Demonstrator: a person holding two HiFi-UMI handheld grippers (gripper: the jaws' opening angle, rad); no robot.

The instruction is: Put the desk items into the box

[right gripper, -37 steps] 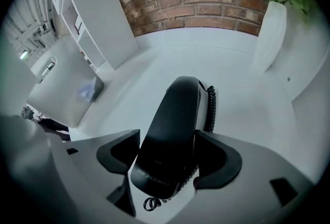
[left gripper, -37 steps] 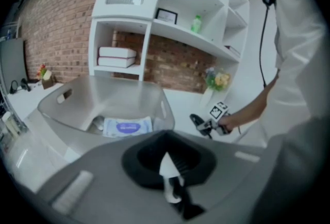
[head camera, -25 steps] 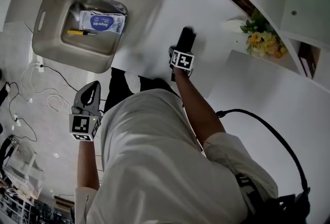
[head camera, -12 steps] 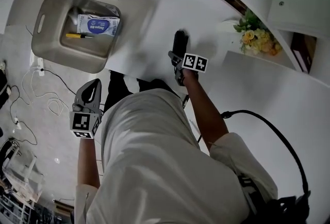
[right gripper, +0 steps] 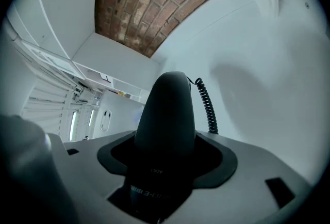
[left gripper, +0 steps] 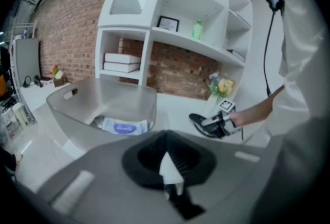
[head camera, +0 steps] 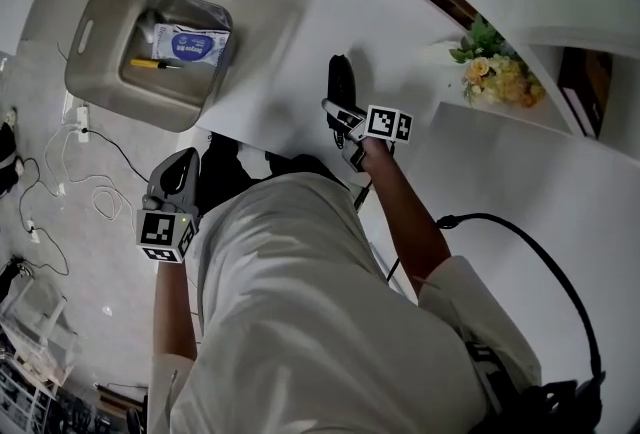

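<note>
A grey box (head camera: 95,72) stands at the desk's left end and holds a blue-and-white wipes packet (head camera: 190,44) and a yellow pen (head camera: 155,64). My right gripper (head camera: 343,110) is shut on a black rounded device (head camera: 340,80) with a coiled cord (right gripper: 206,107), held just above the white desk (head camera: 290,32). In the right gripper view the device (right gripper: 167,109) fills the space between the jaws of the right gripper (right gripper: 165,138). My left gripper (head camera: 182,162) hangs beside the desk's edge, below the box, shut and empty. In the left gripper view the box (left gripper: 77,109) and the wipes packet (left gripper: 125,127) lie ahead.
A pot of yellow flowers (head camera: 500,72) sits at the desk's back right. White shelves carry books (left gripper: 122,61) and a green bottle (left gripper: 197,29). Loose cables (head camera: 60,172) trail over the floor left of the desk. A black cable (head camera: 520,242) loops from the person's back.
My right gripper has risen off the desk with the black device and rolled, its marker cube swinging to the right. The left gripper has barely shifted.
</note>
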